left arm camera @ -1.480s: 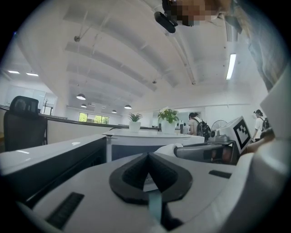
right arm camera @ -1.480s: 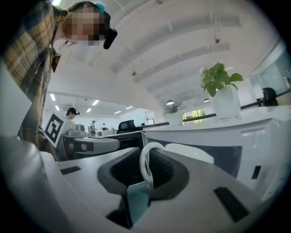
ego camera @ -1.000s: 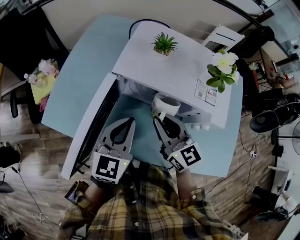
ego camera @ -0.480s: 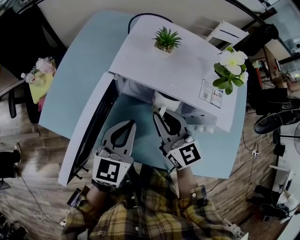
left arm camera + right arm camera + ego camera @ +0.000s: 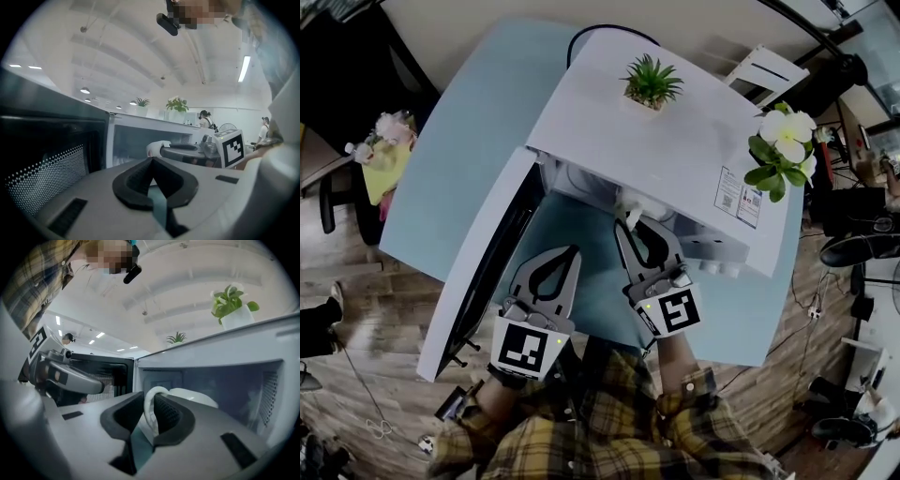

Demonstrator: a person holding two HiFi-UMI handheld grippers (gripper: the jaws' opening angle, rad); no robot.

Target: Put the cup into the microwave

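A white cup (image 5: 629,201) hangs by its handle (image 5: 150,414) in my right gripper (image 5: 625,223), which is shut on that handle. The cup's body (image 5: 193,397) sits inside the mouth of the white microwave (image 5: 675,131), half hidden under its top in the head view. The microwave door (image 5: 478,258) stands swung open to the left. My left gripper (image 5: 570,251) is shut and empty, low over the blue table in front of the cavity, left of the right one. From the left gripper view the cup (image 5: 157,147) shows past my shut left gripper (image 5: 151,161).
A small green succulent (image 5: 651,82) and a white-flowered plant (image 5: 783,141) stand on the microwave's top. The light blue table (image 5: 459,150) carries the microwave. A chair with a flower bunch (image 5: 380,155) is at the left, a fan (image 5: 853,248) at the right.
The right gripper has carried the cup forward and down, so more of it is hidden under the microwave top. The left gripper has sunk a little and stays shut.
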